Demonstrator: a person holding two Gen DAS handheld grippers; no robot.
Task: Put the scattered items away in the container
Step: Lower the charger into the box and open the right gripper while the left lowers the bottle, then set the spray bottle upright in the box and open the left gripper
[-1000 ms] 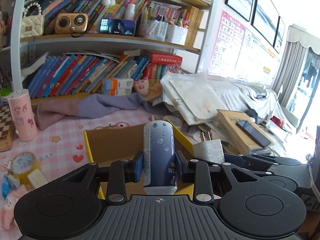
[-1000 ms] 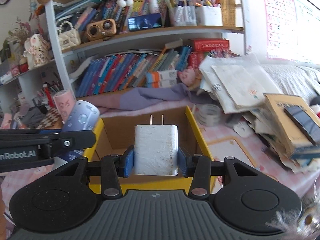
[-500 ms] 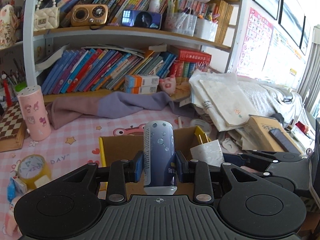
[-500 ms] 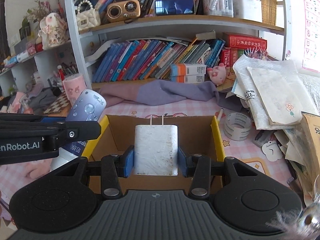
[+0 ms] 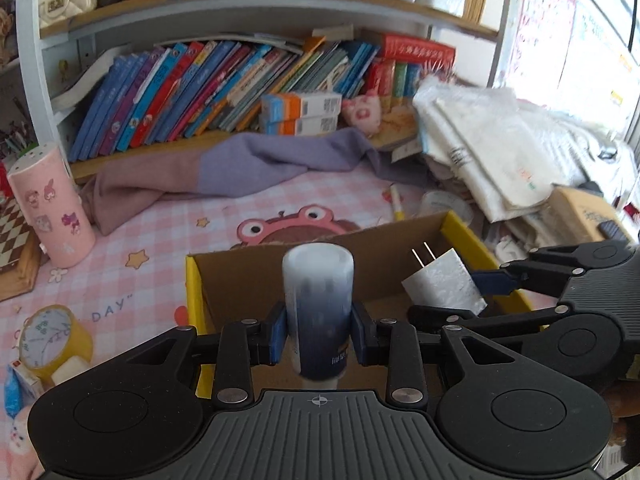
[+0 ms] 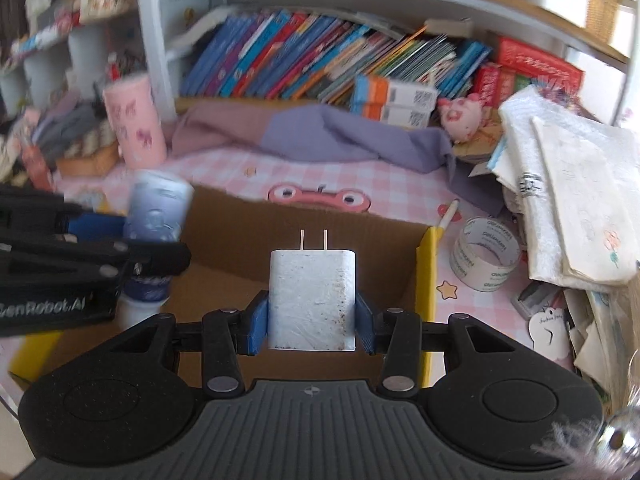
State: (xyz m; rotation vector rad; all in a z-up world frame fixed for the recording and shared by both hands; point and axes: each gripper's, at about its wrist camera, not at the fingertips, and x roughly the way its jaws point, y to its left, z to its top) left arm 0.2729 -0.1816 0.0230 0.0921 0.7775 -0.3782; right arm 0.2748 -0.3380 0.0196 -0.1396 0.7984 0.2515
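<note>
My left gripper point(image 5: 318, 336) is shut on a blue-and-white tube point(image 5: 319, 308), held upright over the open cardboard box point(image 5: 240, 280) with yellow flaps. My right gripper point(image 6: 311, 320) is shut on a white plug charger point(image 6: 312, 300), prongs pointing away, over the same box point(image 6: 320, 220). In the left wrist view the charger point(image 5: 442, 286) and right gripper point(image 5: 492, 284) show at the right. In the right wrist view the tube point(image 6: 156, 216) and left gripper point(image 6: 132, 236) show at the left.
A pink cylinder point(image 5: 50, 204), a yellow tape roll point(image 5: 52, 338) and small packets lie left of the box. A clear tape roll point(image 6: 486, 258), a pen point(image 6: 448, 216) and a paper pile point(image 6: 568, 192) lie right. A purple cloth point(image 5: 260, 160) and bookshelf stand behind.
Both grippers have tilted down and moved in over the box, still holding the tube and the charger. The box interior now fills more of both views.
</note>
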